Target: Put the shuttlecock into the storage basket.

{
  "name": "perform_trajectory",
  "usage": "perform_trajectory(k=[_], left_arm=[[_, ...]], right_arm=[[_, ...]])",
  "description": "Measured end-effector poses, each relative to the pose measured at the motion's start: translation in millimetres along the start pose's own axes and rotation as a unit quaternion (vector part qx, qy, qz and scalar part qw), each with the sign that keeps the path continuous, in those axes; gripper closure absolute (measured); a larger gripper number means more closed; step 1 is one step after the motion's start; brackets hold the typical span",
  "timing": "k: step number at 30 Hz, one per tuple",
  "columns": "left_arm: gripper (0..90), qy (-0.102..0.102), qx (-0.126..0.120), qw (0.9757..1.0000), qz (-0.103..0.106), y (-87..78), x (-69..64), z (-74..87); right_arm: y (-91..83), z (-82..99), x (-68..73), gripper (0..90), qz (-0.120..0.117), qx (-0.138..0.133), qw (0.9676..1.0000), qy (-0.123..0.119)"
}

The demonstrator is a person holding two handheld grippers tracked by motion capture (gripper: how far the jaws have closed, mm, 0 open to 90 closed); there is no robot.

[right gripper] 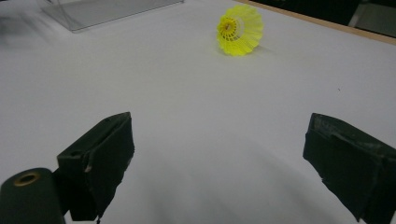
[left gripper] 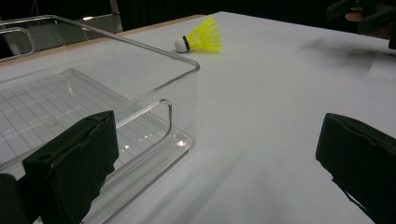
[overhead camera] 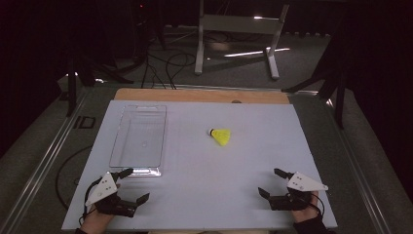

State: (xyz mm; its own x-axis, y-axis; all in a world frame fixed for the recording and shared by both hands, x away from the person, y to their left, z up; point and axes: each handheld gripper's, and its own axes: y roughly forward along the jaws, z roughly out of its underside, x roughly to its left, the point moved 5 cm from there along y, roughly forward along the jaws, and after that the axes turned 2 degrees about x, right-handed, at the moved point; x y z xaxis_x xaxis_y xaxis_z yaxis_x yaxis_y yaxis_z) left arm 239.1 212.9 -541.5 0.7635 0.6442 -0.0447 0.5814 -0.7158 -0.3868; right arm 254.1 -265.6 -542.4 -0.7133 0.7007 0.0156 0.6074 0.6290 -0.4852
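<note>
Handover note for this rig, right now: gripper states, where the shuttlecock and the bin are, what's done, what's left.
Left gripper: open, holding nothing, at the near left of the table, just short of the clear plastic bin's near end.
Right gripper: open, holding nothing, at the near right.
Yellow shuttlecock: lying on its side mid-table, to the right of the bin, apart from it and from both grippers.
Clear plastic bin: on the left half of the table, nothing in it.
Done: nothing yet.
Left: probably pick up the shuttlecock and drop it into the bin; the right gripper has the clearer line to it.
</note>
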Motion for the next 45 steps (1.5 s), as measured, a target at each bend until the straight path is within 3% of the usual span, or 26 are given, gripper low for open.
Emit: perform_trajectory(k=[13, 17, 25, 26, 32, 37, 41, 42, 44, 45], left_arm=[[0.3, -0.004, -0.01, 0.9999, 0.003, -0.9, 0.2, -2.5], [0.3, -0.012, -0.026, 0.9996, 0.006, -3.6, 0.3, -7.8], [0.3, -0.003, -0.028, 0.9993, 0.024, -5.9, -1.3, -24.8], [0.3, 0.011, -0.022, 0.9994, 0.026, -5.6, -2.0, -28.7], [0.3, 0.042, 0.013, 0.9978, 0.051, -2.5, -4.4, -38.8], [0.3, 0.056, 0.029, 0.9958, 0.066, 0.0, -6.1, -46.9], [0.3, 0.074, 0.055, 0.9921, 0.085, 4.4, -10.1, -52.2], [0.3, 0.074, 0.055, 0.9921, 0.085, 4.4, -10.1, -52.2], [0.3, 0.086, 0.085, 0.9885, 0.091, 8.1, -11.8, -56.6], [0.3, 0.086, 0.085, 0.9885, 0.091, 8.1, -11.8, -56.6]], right_arm=[[-0.5, -1.2, 1.1, 8.6, 0.0, -0.005, 1.0, -0.004], [-1.0, -1.6, 1.1, 8.6, -0.002, -0.007, 1.0, -0.002], [0.0, -3.1, 2.8, 8.7, -0.013, -0.016, 0.9998, 0.003], [0.4, -3.6, 3.3, 8.6, -0.011, -0.016, 0.9998, -0.001], [1.2, -3.5, 4.0, 8.6, -0.012, -0.016, 0.9998, -0.004], [1.0, -3.4, 4.0, 8.6, -0.013, -0.015, 0.9998, -0.002], [1.5, -3.4, 4.5, 8.6, -0.013, -0.014, 0.9998, -0.002], [1.5, -3.4, 4.5, 8.6, -0.013, -0.014, 0.9998, -0.002], [1.6, -3.4, 4.7, 8.6, -0.014, -0.014, 0.9998, -0.004], [1.6, -3.4, 4.7, 8.6, -0.014, -0.014, 0.9998, -0.004]])
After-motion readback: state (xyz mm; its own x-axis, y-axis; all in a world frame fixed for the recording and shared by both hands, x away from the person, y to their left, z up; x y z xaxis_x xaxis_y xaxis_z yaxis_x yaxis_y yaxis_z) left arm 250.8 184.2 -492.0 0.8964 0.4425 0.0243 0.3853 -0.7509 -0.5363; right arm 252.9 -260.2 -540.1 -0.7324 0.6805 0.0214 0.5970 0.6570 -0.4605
